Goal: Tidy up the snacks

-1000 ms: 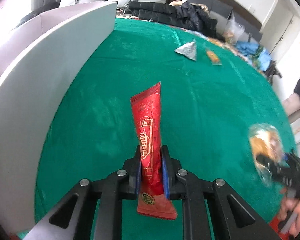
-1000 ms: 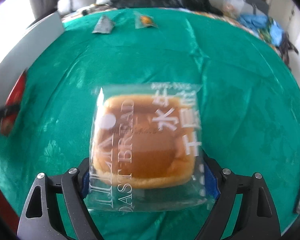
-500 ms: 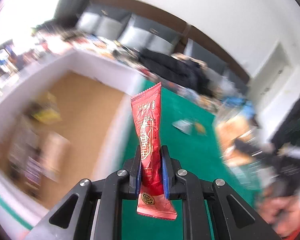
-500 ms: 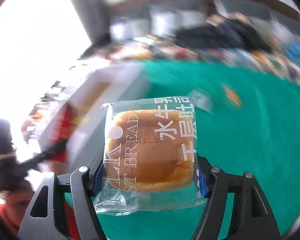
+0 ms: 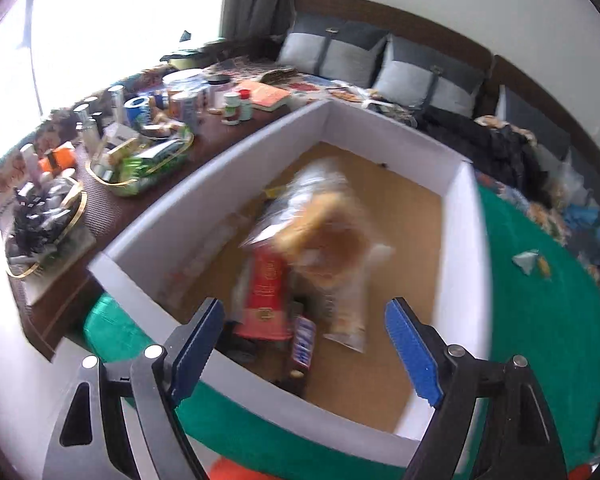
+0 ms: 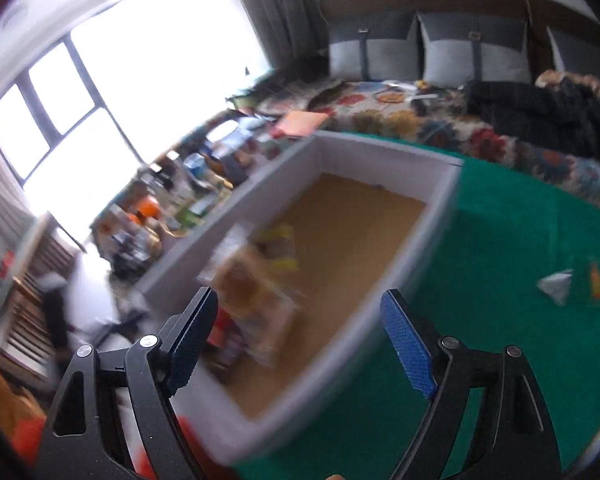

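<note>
Both grippers hang over the white-walled cardboard box on the green tablecloth — the left gripper has just been opening its jaws, the right gripper likewise, nothing between either pair. The flat red foil snack packet and the clear-wrapped toast bread — blurred — are inside the box.

Both wrist cameras look steeply down, from close above, into the same white box.
</note>
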